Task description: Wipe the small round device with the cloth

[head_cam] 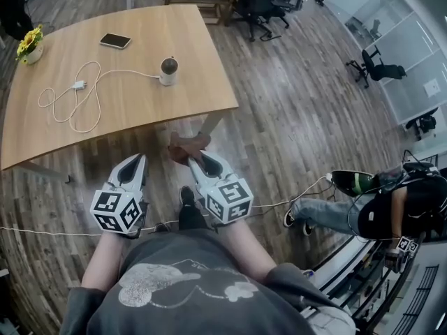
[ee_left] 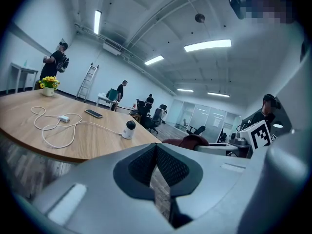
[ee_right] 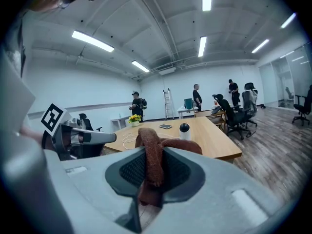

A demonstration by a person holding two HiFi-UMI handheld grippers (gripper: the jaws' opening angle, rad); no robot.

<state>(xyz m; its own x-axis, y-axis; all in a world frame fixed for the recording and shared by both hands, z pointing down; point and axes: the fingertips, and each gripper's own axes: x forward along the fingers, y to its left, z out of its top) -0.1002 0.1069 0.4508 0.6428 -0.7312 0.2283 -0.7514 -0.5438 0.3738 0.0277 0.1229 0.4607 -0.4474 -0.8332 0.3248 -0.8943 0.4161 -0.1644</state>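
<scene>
The tongs [ee_right: 155, 155] pinch a reddish-brown cloth [ee_right: 147, 139], seemingly bunched.

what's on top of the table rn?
On the table: the small round device, a looped white cable running to it, a phone, a pot of yellow flowers. Nothing there is covered; the cloth is off it, in the right gripper.

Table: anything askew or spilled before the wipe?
Nothing spilled or knocked over. Only untidy bit: the white cable sprawls in loose loops across the table, running to the upright round device. The phone lies flat, flowers sit at the corner. The cloth is in the right gripper.
</scene>
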